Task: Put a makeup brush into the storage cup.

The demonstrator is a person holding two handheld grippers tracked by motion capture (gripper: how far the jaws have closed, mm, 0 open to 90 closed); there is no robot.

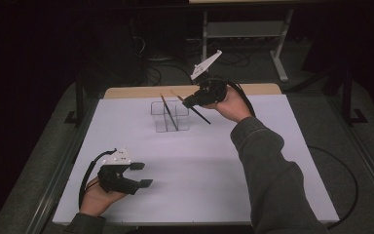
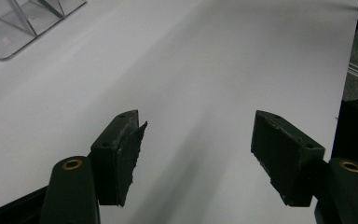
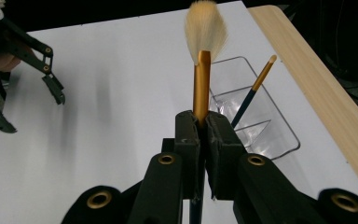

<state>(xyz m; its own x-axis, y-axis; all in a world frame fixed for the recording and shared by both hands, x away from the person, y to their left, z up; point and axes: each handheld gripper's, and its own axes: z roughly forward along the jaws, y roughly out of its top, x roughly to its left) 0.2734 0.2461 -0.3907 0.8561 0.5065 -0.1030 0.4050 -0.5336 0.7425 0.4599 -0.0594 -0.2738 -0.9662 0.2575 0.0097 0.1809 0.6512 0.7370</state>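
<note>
Above the clear holder (image 1: 170, 116), the brush (image 3: 202, 79) is clamped at its gold ferrule by the right gripper (image 3: 203, 122). Its long axis runs slanted, bristles up and away, dark handle down toward the table. To seat it well, I judge, tip it upright and lower the handle into a free compartment, clear of the thin brush (image 3: 252, 93) leaning there. The left gripper (image 2: 196, 154) rests low, jaws wide, empty.

Dim room, brightly lit white table (image 1: 199, 165), soft shadows (jaws slightly blurred up close), dark surroundings
</note>
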